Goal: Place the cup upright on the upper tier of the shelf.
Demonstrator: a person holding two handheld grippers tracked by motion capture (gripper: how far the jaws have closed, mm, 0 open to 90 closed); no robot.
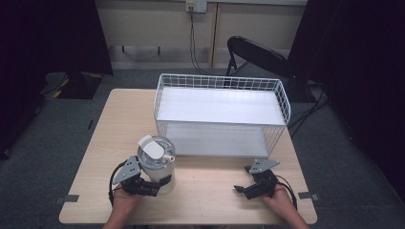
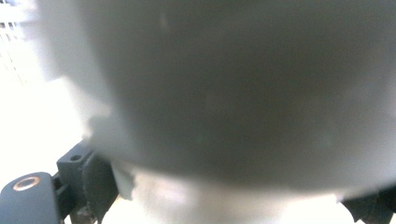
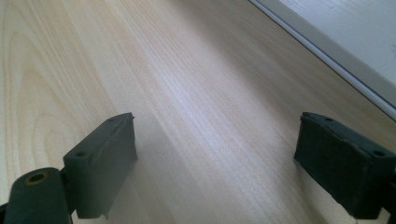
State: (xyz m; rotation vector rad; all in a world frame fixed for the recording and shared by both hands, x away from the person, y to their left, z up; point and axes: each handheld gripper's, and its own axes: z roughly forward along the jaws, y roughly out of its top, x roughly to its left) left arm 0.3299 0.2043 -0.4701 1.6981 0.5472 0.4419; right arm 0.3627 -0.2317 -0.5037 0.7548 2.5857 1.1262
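A pale translucent bottle with a white flip lid stands upright on the wooden table, front left. My left gripper reaches in from the left at its lower body, jaws on either side. In the left gripper view the bottle is a blurred grey mass, and the left gripper has a jaw pressed against each flank. At the front right, my right gripper is low over bare wood, pointing left. Its own view shows the right gripper open, with nothing between the pads.
A white wire rack with two shelves stands at the middle and back of the table, its open side facing me. Its lower shelf edge lies just beyond my right gripper. A black folding chair stands behind the table.
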